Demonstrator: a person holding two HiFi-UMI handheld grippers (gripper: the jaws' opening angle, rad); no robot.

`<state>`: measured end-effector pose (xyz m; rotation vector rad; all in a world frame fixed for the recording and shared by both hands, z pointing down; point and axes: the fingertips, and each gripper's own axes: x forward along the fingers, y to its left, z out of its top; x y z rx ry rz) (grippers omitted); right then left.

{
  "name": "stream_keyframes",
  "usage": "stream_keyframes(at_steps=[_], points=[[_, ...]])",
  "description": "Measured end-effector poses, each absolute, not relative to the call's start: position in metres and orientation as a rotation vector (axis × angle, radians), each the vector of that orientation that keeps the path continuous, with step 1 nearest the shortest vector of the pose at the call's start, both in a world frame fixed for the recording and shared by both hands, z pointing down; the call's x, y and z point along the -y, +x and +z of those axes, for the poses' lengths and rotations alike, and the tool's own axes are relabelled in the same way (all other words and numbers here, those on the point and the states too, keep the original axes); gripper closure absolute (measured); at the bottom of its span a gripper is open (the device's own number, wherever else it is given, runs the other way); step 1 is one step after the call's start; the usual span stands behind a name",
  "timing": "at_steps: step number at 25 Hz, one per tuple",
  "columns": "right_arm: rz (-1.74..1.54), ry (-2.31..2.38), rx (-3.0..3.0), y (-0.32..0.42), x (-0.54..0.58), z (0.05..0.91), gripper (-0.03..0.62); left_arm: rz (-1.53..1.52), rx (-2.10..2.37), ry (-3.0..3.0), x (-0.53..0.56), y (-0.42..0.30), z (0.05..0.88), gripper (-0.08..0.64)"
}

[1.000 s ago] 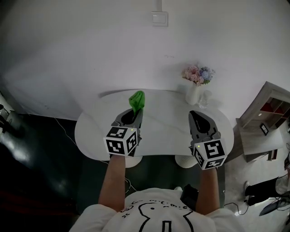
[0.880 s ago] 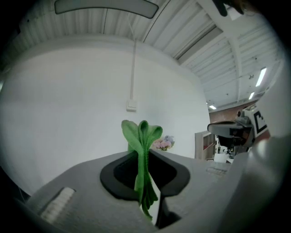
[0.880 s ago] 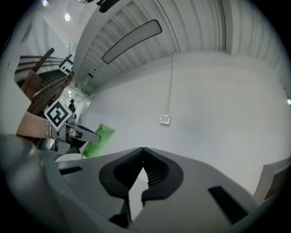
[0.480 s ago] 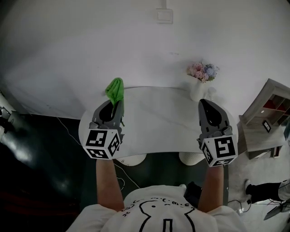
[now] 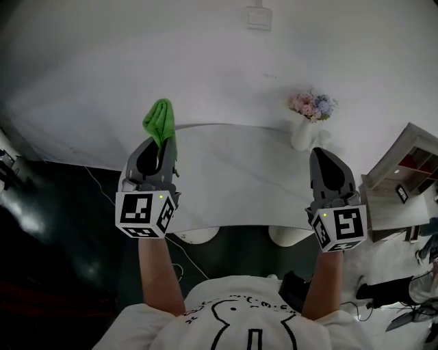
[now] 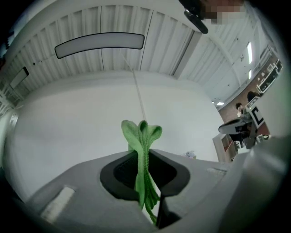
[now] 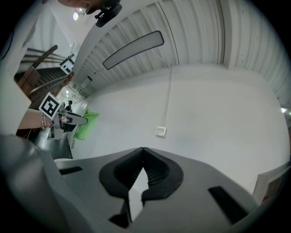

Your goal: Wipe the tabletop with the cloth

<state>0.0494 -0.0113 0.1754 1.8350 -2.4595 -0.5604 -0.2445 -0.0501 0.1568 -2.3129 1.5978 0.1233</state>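
Plainly, the left gripper has its jaws pressed together on the green cloth; in the left gripper view the cloth is pinched into a narrow bunch, with a folded tuft rising above the jaw tips and frayed ends hanging below them; that view looks past the cloth at a white wall and a ribbed ceiling, so the gripper is tilted upward. From the head view, the cloth stands at the far left edge of the white oval table, clear of the tabletop and seen against the wall behind it.

The right gripper is held over the table's right end; its jaws meet at the tips with nothing between them, leaving only a small gap lower down, through which the wall shows; the left gripper and the cloth appear small at the left of the right gripper view.

A white vase of pink and blue flowers stands at the far right of the table, just beyond the right gripper; a wall switch sits high on the wall; a shelf unit stands to the table's right.
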Motion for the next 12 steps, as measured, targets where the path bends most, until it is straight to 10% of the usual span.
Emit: stream_keyframes(at_steps=[12], points=[[-0.555, 1.815, 2.447, 0.049, 0.009, 0.172, 0.591, 0.098, -1.555, -2.315, 0.046, -0.235, 0.145, 0.503]])
